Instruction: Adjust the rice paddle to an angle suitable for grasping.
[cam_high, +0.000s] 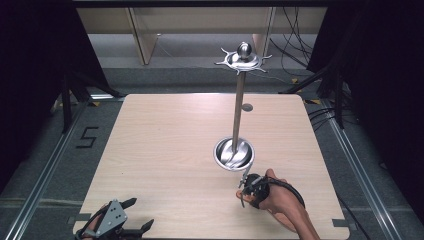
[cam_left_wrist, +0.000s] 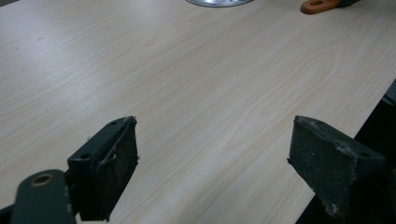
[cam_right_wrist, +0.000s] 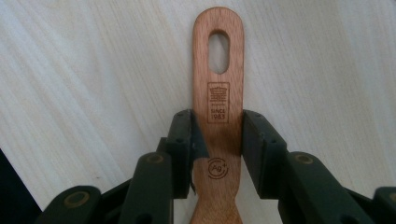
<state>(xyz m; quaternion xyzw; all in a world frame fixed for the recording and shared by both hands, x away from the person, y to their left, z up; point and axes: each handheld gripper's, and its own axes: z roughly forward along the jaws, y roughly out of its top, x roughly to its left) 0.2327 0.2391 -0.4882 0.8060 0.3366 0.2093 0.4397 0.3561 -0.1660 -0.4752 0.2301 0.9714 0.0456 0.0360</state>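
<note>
Right gripper: jaws closed on the flat wooden handle, pinching its edges just below the slotted end.
Left gripper: jaws wide apart, nothing between them, low over the table near its front left corner.
Handle location: held just in front of the steel stand, close to its dish base.
Risk: the edge-on pinch looks narrow; a twist could let the handle pivot or slip.
Risk: a careless lift could knock the tall stand.

A pale wooden table is seen on a grey floor, where a black "5" is marked. Black cables are draped beyond it.
</note>
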